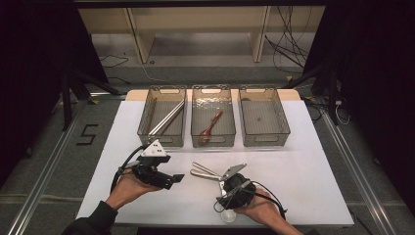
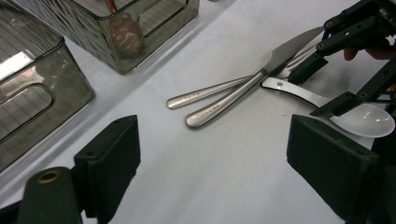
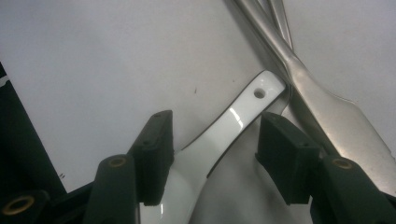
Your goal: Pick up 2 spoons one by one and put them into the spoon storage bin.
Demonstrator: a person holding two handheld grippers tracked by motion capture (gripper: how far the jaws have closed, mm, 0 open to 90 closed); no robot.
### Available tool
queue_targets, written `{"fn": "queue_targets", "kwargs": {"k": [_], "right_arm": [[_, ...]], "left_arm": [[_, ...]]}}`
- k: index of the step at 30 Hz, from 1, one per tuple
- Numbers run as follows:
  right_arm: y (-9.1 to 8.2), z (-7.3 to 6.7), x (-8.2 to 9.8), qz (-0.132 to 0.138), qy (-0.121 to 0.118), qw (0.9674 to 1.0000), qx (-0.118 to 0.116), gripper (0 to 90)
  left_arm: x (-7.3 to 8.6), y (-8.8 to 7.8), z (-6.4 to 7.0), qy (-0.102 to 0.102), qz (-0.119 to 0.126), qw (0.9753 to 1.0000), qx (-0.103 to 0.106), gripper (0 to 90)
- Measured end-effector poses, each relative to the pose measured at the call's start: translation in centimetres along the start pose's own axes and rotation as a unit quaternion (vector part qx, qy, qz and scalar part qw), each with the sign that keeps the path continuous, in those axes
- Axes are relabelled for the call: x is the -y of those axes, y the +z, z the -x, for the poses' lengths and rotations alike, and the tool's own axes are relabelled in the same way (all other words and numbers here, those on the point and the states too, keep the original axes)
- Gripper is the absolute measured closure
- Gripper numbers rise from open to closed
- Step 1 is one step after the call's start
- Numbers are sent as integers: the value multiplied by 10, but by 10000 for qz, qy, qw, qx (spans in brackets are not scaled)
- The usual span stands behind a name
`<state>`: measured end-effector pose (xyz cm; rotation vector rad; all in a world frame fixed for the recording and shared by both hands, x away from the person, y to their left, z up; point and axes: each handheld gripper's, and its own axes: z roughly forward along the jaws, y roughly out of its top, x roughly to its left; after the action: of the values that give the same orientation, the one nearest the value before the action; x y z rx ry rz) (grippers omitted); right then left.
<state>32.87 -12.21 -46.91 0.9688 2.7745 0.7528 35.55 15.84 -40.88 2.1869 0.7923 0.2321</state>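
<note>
In the high view, the left gripper [image 1: 177,178] hovered over the white table [image 1: 303,161] with nothing in its jaws, below the leftmost of three clear bins [image 1: 163,116]. The right gripper [image 1: 230,172] pointed at a cluster of cutlery just ahead of it, a white ceramic spoon [image 1: 228,214] peeking out beneath the hand.

In the left gripper view, the jaws stood wide apart and empty. Ahead of them lay a steel knife [image 2: 254,81] crossed over a steel fork [image 2: 210,92], and beyond to the right the spoon [image 2: 348,114], with the right gripper [image 2: 327,84] straddling its handle.

In the right gripper view, the spoon's handle [image 3: 224,130] ran up between the two pads. The left pad touched the handle's edge; the right pad stood clear, so the grip was not yet clenched. The handle's holed tip touched the knife [image 3: 327,102] just past the right pad.
</note>
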Motion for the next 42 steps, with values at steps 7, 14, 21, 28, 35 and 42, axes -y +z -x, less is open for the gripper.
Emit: {"fn": "queue_targets", "kwargs": {"k": [7,14,21,28,35,42], "right_arm": [[1,-2,-1,-12,-57,9999,85,492],[2,-7,-3,-152,-223,9995,170,636],[1,-6,-2,-112,-293,9994,160,812],[0,-4,-1,-112,-251,9996,89,854],[-8,3,-3,131,-107,9999,16,856],[-21,13,-8,421,15,9991,-14,856]], "left_arm": [[0,0,0,4,-8,10000,14,170],[0,0,0,6,-9,10000,18,171],[0,0,0,15,-23,10000,21,171],[0,0,0,17,-22,10000,17,172],[0,0,0,-5,26,10000,5,171],[0,-2,-1,-28,93,10000,-13,171]]}}
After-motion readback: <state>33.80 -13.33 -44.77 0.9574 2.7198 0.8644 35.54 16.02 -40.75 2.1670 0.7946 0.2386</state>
